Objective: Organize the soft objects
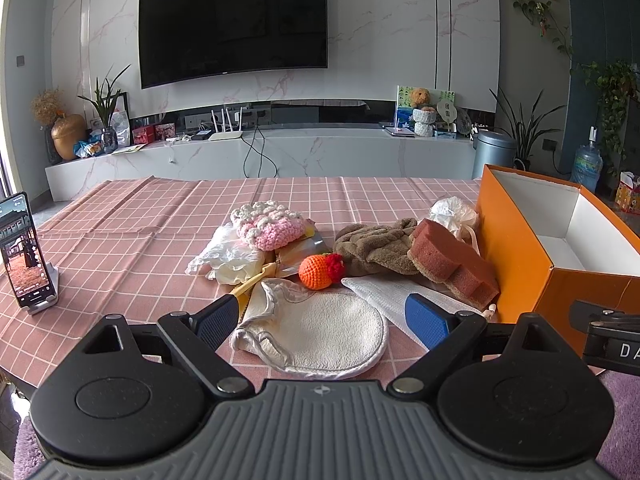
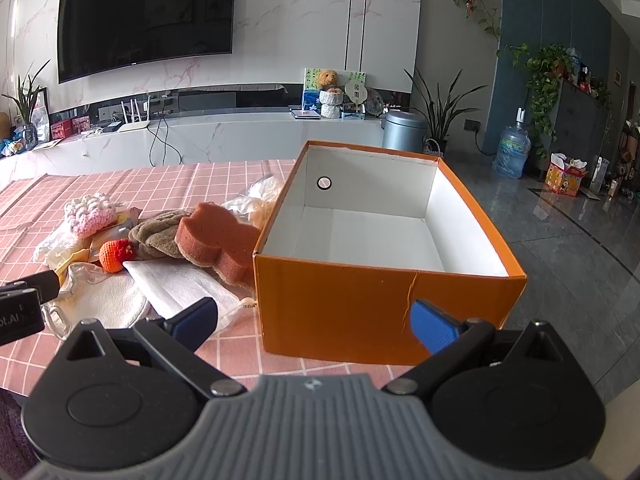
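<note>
My left hand-held gripper (image 1: 324, 316) hangs low over the counter's near edge, fingers wide apart, holding nothing; the round cream pad (image 1: 332, 332) lies flat right between and under them. My right hand-held gripper (image 2: 316, 320) is also spread apart and empty, facing the near wall of the orange box (image 2: 360, 304), which sits open at the counter's right edge, white inside, nothing in it. Just left of the box is the soft pile: brown sponge (image 1: 452, 260) leaning by the box wall, brown plush cloth (image 1: 372, 248), white folded cloth (image 1: 396, 296), orange crochet fruit (image 1: 318, 272), pink-white crochet piece (image 1: 268, 224), white mesh pouf (image 1: 452, 208) behind. Phone on stand (image 1: 28, 256) at the left edge. Pink checked cloth (image 1: 120, 240) covers the counter.
</note>
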Tool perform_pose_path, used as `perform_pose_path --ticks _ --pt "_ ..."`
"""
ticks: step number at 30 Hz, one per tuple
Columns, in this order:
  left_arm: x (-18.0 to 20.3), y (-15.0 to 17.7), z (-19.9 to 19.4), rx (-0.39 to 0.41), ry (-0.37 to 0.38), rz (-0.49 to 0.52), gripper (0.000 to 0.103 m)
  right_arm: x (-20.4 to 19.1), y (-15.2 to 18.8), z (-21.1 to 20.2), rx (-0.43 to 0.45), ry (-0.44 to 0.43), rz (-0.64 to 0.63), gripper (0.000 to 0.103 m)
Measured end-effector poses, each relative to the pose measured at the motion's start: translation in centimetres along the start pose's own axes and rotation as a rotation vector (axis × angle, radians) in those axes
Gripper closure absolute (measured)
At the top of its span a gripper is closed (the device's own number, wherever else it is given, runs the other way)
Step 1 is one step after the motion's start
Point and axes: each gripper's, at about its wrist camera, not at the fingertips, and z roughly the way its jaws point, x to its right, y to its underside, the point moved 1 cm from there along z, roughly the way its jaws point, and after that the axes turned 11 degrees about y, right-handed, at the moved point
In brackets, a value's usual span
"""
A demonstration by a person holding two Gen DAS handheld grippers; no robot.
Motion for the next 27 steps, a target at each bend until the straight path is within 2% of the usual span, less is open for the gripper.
perform_pose_path --ticks 14,19,22,27 --pt "0.1 0.2 0.1 -0.003 0.008 0.003 0.0 -0.3 -0.1 0.2 -0.014 -0.005 -0.003 0.002" --pt "0.2 0.5 -0.2 -0.002 0.018 0.012 0.002 -0.6 -0.2 -0.2 0.006 -0.015 -0.011 0.002" --pt "0.0 0.4 -0.1 -0.011 0.046 0.02 0.006 -0.9 -0.1 -0.5 0.023 -0.03 -0.03 0.002" --pt "-0.5 0.3 0.1 -0.037 0.085 0.015 0.006 -1.1 -0.2 -0.6 0.038 -0.085 -0.035 0.002"
